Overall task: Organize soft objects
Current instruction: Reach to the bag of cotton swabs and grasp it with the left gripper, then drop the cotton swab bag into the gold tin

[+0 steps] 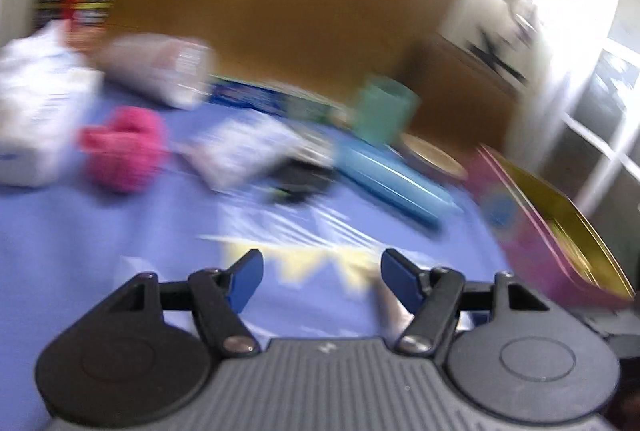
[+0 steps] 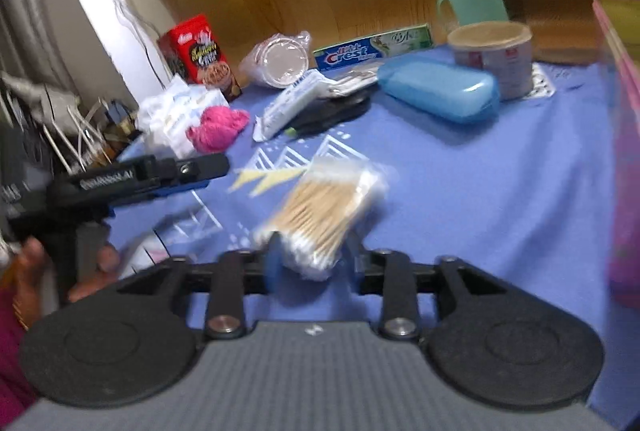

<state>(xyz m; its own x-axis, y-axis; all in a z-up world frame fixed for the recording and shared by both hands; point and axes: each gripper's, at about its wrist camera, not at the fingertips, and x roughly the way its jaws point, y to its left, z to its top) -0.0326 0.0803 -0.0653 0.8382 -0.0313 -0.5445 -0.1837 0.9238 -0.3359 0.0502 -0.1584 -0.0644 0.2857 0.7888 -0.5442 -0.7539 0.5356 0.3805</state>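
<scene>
From your left wrist camera, everything is smeared by motion blur, but your left gripper (image 1: 322,273) plainly stands with its 2 blue fingers (image 1: 246,277) spread wide and nothing between them, hovering over the blue cloth (image 1: 80,231). At 10 o'clock lies the pink yarn ball (image 1: 124,147), untouched, with a white packet (image 1: 36,111) just beside it at 9 o'clock; a blue case (image 1: 394,183) sits at 1 o'clock and the pink tin (image 1: 560,227) with its gold inside runs off at 3 o'clock. From your right wrist camera, your right gripper (image 2: 310,257) is closed on the near end of the bag of cotton swabs (image 2: 324,211), which points away toward 12 o'clock; whether the bag is lifted off the cloth or dragging on it you cannot tell. The left gripper shows side-on at 9 o'clock, held level with its tip toward the yarn ball at 11 o'clock. The pink tin's wall (image 2: 624,151) rises at 3 o'clock, probably the collecting place, though that is a guess. Judging by this, the task is early: 1 soft item is in hand, none visibly stowed, and the yarn ball and soft packets remain scattered.
</scene>
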